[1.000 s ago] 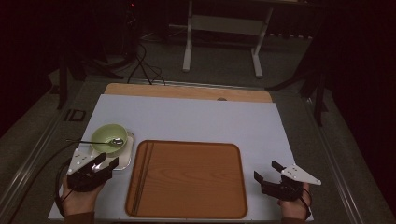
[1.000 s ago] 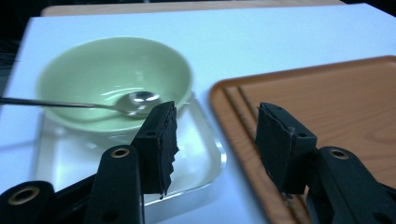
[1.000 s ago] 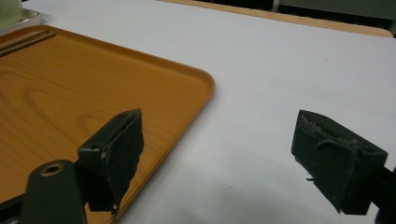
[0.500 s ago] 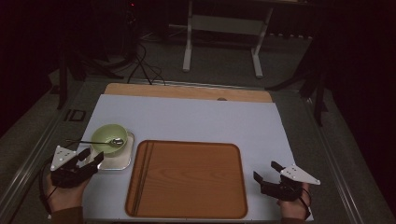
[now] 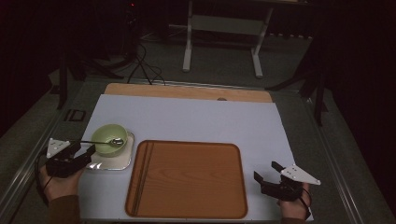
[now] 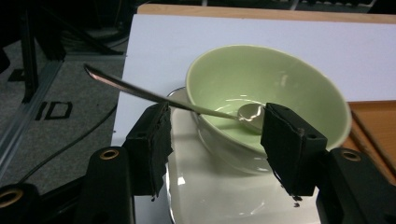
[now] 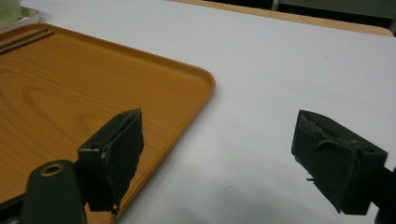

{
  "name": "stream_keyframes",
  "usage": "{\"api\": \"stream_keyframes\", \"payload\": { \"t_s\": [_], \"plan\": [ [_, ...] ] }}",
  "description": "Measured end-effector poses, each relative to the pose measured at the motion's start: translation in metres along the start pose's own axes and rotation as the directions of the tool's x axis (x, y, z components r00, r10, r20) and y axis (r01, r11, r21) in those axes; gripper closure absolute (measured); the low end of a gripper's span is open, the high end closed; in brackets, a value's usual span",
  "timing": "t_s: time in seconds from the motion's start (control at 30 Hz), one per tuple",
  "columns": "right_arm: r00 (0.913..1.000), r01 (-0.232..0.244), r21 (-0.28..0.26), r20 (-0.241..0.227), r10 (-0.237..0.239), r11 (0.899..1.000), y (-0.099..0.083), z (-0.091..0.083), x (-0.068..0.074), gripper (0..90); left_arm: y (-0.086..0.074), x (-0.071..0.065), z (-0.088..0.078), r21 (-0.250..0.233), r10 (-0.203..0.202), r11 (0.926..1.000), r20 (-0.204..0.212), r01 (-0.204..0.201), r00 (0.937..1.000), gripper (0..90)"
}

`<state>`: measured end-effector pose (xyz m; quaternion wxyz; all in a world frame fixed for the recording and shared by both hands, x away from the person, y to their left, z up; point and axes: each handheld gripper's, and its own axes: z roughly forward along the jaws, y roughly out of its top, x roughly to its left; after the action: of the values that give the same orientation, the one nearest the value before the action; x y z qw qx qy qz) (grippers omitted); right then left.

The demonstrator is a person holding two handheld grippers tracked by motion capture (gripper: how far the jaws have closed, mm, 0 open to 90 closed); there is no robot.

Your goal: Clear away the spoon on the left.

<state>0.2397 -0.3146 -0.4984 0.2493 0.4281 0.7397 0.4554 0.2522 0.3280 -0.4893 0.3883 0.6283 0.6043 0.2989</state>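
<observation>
The pale green round bowl [image 6: 275, 88] looks like glazed ceramic, glossy and smooth. The slim silver spoon [image 6: 154, 97] is polished metal. The white rectangular dish [image 6: 210, 196] under the bowl has a shiny finish. On the right, the orange-brown rectangular tray [image 5: 187, 179] shows a wood grain with a satin sheen. The white table cover [image 5: 205, 119] is matt and smooth. The left gripper [image 6: 215, 140] has rough, matt black pads.

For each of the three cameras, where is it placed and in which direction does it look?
High view: above the table's near side, looking forward and down on the tray; both hands with tongs show.
Left gripper view: on the left tongs, facing the green bowl and spoon; open black jaws show.
Right gripper view: on the right tongs, facing the tray's corner; open jaws show.
Shared: high and left views both show bowl and spoon.
</observation>
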Motion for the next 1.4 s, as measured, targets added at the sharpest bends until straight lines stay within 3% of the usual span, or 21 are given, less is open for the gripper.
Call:
{"api": "stream_keyframes", "payload": {
  "t_s": [0.37,0.6,0.87,1.07,1.3,1.4],
  "plan": [
    [1.0,-0.001,0.002,-0.002,0.001,1.0,0.0,0.0,0.0,16.7,0.007,0.01,0.021,0.025,-0.047,0.9985,-0.046,0.048,0.9978,44.1],
    [1.0,-0.002,0.003,-0.001,0.002,1.0,0.0,0.0,0.0,16.7,0.009,0.015,0.024,0.0,-0.101,0.9949,-0.033,0.101,0.9944,57.8],
    [1.0,0.002,0.005,-0.001,-0.002,1.0,0.0,0.001,0.0,16.7,0.012,0.014,0.023,-0.012,-0.118,0.9929,-0.022,0.118,0.9927,70.1],
    [1.0,0.002,0.006,-0.001,-0.002,1.0,0.0,0.001,0.0,16.7,0.02,0.006,0.015,-0.048,-0.094,0.9944,-0.009,0.094,0.9955,78.4],
    [1.0,0.002,0.006,-0.002,-0.002,1.0,0.0,0.001,0.0,16.7,0.03,-0.007,0.008,-0.097,-0.03,0.9947,0.017,0.032,0.9994,87.3],
    [1.0,0.002,0.006,-0.001,-0.002,1.0,0.0,0.001,0.0,16.7,0.034,-0.012,0.007,-0.105,0.001,0.9945,0.008,0.0,1.0,89.2]
  ]
}}
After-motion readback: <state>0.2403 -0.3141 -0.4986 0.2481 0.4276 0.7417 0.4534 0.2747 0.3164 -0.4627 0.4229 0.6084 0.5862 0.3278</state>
